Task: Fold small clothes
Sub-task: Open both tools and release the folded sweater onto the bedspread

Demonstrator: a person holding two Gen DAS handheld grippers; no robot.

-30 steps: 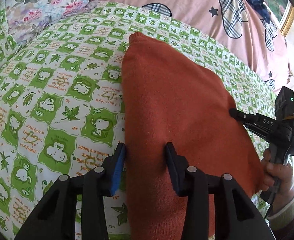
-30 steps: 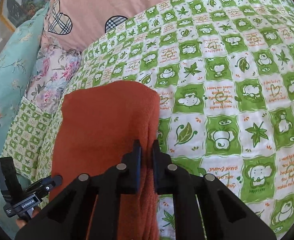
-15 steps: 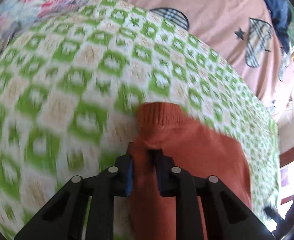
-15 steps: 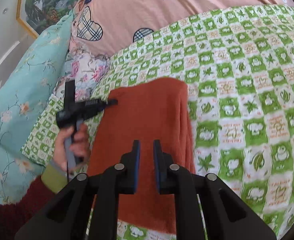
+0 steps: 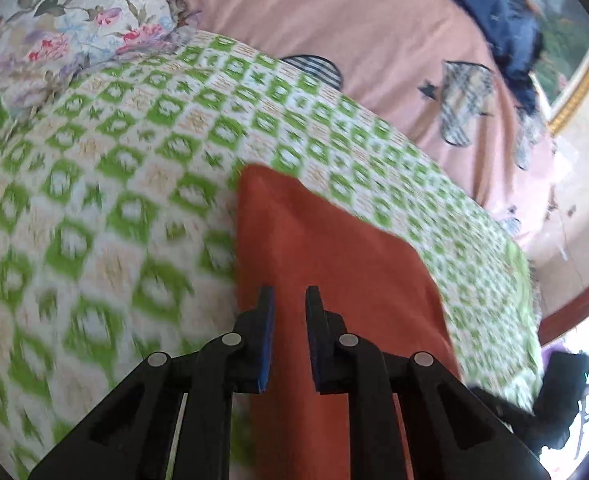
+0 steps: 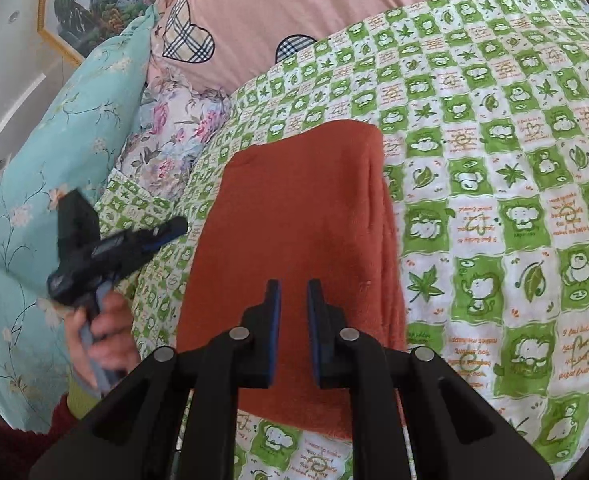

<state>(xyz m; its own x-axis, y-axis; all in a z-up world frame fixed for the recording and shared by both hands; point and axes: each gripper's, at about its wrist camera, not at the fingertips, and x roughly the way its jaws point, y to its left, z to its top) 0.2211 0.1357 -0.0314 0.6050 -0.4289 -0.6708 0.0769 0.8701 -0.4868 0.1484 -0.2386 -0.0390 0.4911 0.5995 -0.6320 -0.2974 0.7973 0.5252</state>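
Both grippers have let go of the rust-orange garment [image 6: 294,220] and drawn back from it since a second ago, when the right one pinched its edge and the left one straddled its side.

Largest in view is the green-and-white checked quilt [image 6: 494,160], and the garment lies folded flat on it, a narrow oblong with its thick folded edge toward the quilt's open side. Beyond the quilt's far edge spreads a pink cover [image 6: 278,4] with plaid hearts. At the quilt's far left corner sits a floral cushion [image 6: 174,132], and left of that a pale blue flowered cover [image 6: 34,168].

Above the garment's near end, the right gripper [image 6: 294,308] hangs with its jaws nearly together and nothing between them. Off the quilt's left edge, a hand [image 6: 98,340] holds the left gripper [image 5: 290,312]; its jaws are opening slightly, a narrow gap, with no cloth in it.
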